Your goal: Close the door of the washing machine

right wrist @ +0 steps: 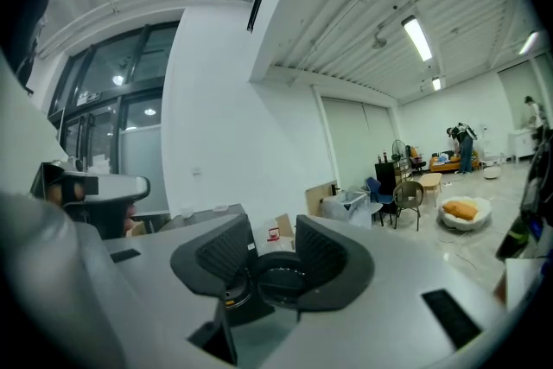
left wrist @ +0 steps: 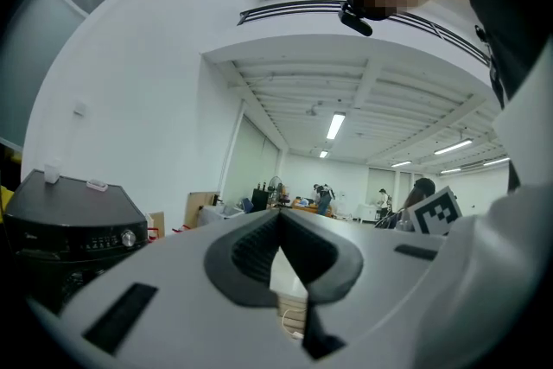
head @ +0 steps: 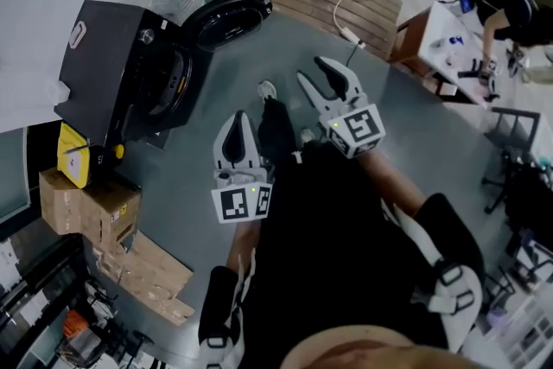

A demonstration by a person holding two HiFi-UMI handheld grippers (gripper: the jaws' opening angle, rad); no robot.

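Jaws of the left gripper (left wrist: 278, 219) meet on nothing, while those of the right gripper (right wrist: 270, 231) stand partly apart, empty.

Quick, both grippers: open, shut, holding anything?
Left gripper: shut, holding nothing.
Right gripper: open, holding nothing.

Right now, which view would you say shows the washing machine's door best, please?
The head view: the round door stands wide open beside the washing machine. The right gripper view shows it only partly, behind the right tool. The left gripper view shows only the machine's control panel.
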